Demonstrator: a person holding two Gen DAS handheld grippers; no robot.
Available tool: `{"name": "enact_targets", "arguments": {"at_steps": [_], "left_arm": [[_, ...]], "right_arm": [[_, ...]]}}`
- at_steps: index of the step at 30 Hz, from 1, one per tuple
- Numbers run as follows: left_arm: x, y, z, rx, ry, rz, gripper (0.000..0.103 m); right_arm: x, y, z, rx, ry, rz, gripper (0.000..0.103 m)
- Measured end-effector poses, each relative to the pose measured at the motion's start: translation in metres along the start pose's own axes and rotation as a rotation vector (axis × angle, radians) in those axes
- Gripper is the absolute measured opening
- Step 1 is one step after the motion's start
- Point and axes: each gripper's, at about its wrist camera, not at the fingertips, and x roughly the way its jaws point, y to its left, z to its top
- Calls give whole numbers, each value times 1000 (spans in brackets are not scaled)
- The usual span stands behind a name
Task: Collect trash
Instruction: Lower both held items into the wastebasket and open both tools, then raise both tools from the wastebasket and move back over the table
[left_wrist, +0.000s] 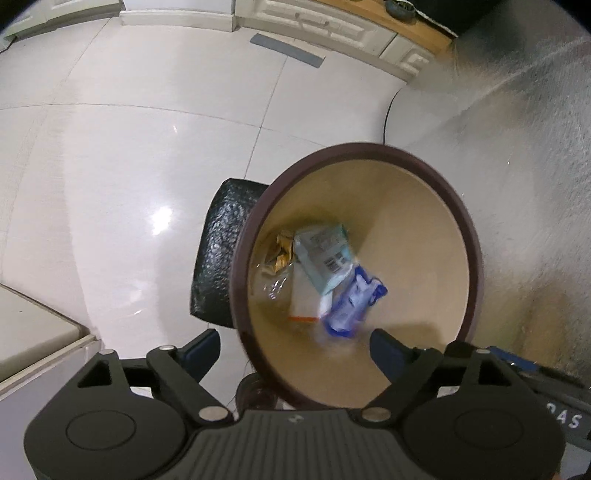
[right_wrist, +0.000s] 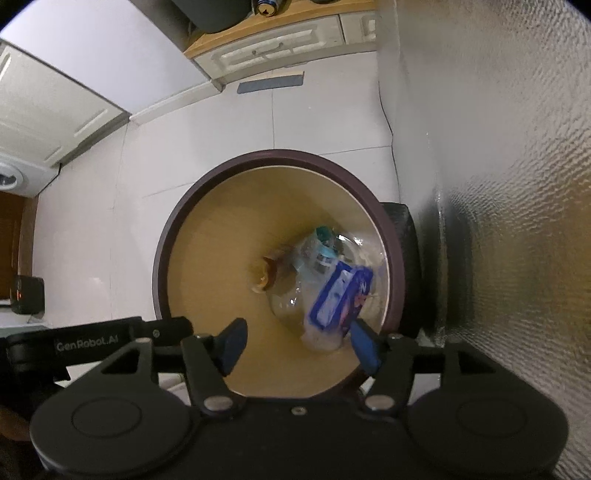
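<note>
Hovering over the round beige bin with a dark brown rim (left_wrist: 476, 236), I hold both tongs spread and empty. Trash lies at the bin bottom, centre frame: a pale blue carton (left_wrist: 325, 258) and a blue-and-white plastic wrapper (left_wrist: 351, 302), its long axis possibly diagonal; blur obscures it. The right tongs (right_wrist: 295, 347) sit directly above it, the left tongs (left_wrist: 295, 350) straddle the rim.
</note>
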Motion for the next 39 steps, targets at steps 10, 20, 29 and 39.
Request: {"name": "enact_targets", "arguments": {"at_steps": [10,20,29,39], "left_arm": [[-11,10,-7,6,-13,29,103],[-34,13,-15,41,-51,33,103],[-59,13,-30,108,-106,56,103],[-101,19,-56,156,-198,65,103]], "right_arm": [[-15,0,-10,-59,-9,-35,95],[-37,1,-18,-67,-54,-69,103],[-61,2,-30,-67,-101,-90,103],[-92,15,-48,-96,-163,-107,103]]}}
